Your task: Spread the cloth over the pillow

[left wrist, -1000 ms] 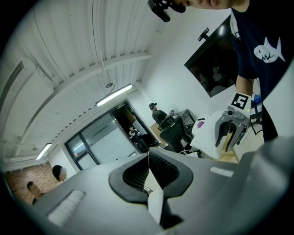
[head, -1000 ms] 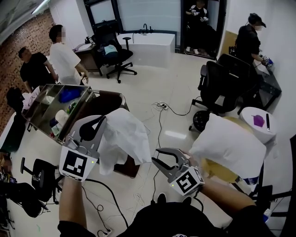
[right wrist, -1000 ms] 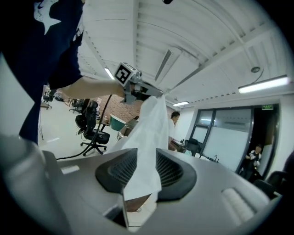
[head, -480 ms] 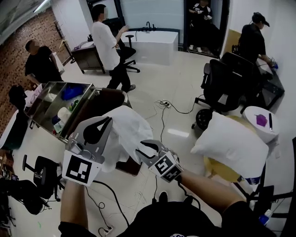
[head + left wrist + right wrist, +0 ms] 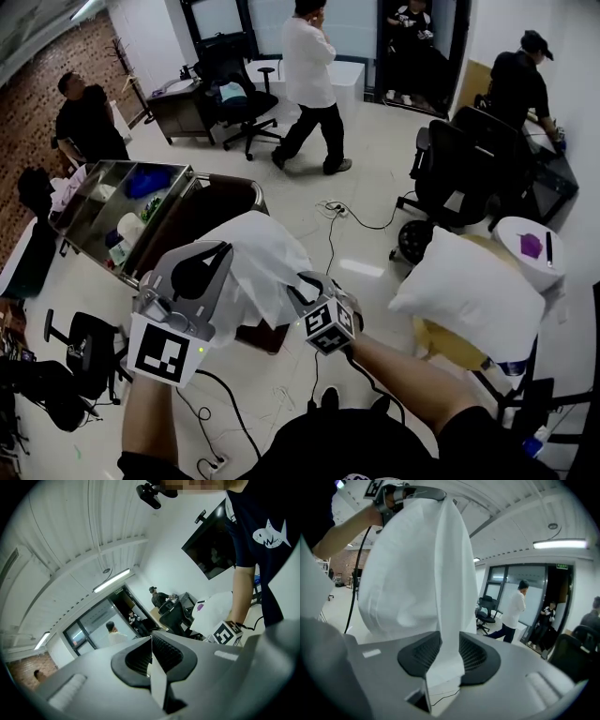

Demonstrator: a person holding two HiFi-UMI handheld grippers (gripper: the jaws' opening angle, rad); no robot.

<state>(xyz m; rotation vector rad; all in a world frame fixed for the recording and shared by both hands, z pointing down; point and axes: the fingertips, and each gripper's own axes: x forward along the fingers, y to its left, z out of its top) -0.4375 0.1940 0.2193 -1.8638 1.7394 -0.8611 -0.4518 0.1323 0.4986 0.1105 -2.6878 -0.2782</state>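
The left gripper (image 5: 214, 258) is pointing forward, away from the body. Its jaws are pressing together on a thin edge of the white cloth (image 5: 267, 262), and the bare left forearm (image 5: 150, 417) is reaching straight out behind it. The right gripper (image 5: 302, 286) is angling across the body toward the left one, just beside it, with its jaws pinching a hanging fold of the same cloth. The right forearm (image 5: 403, 375) is stretching in from the lower right.
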